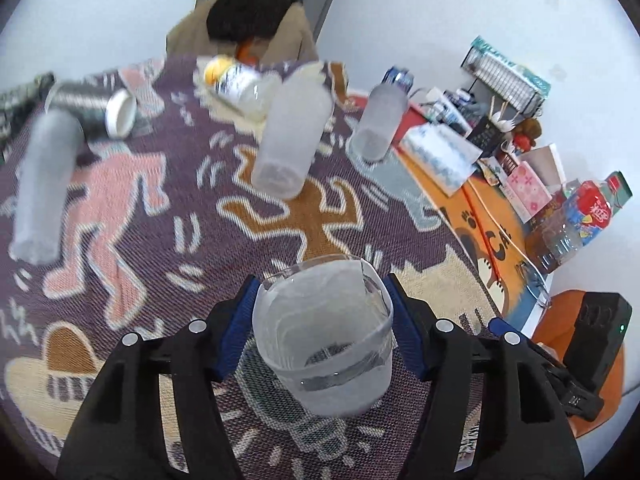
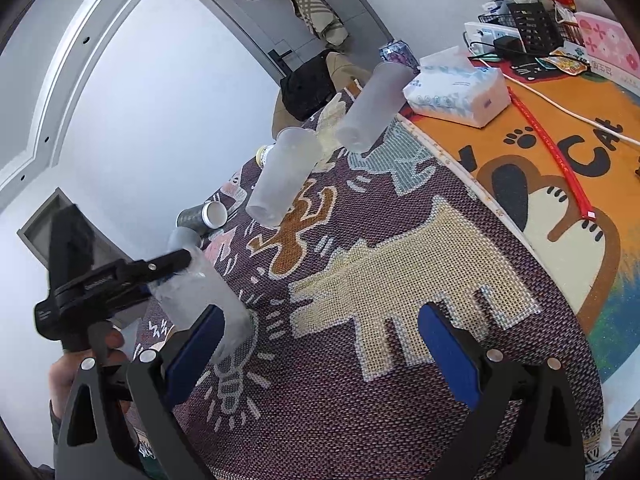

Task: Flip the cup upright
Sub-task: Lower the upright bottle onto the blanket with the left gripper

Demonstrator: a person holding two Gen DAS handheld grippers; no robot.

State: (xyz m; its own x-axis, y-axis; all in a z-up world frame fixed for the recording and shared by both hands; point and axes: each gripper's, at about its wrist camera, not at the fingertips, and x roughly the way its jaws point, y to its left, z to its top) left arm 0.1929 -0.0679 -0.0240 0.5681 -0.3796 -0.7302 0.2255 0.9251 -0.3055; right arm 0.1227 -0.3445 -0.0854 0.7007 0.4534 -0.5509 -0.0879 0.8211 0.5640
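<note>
My left gripper (image 1: 322,316) is shut on a frosted plastic cup (image 1: 324,336), mouth up, its base on or just above the patterned cloth (image 1: 160,240). The right wrist view shows that cup (image 2: 200,296) at the left with the left gripper (image 2: 160,276) on it. My right gripper (image 2: 320,344) is open and empty above the cloth (image 2: 400,280), right of that cup. Three more frosted cups stand on the cloth: one left (image 1: 44,184), one middle (image 1: 292,136) (image 2: 280,176), one right (image 1: 380,120) (image 2: 372,104).
A dark can (image 1: 92,108) and a clear bottle (image 1: 240,84) lie at the cloth's far edge. An orange cat mat (image 2: 560,168) lies to the right with a tissue pack (image 2: 456,92), a red strip, a white cable, boxes and a wire rack. A black device (image 1: 596,344) sits near right.
</note>
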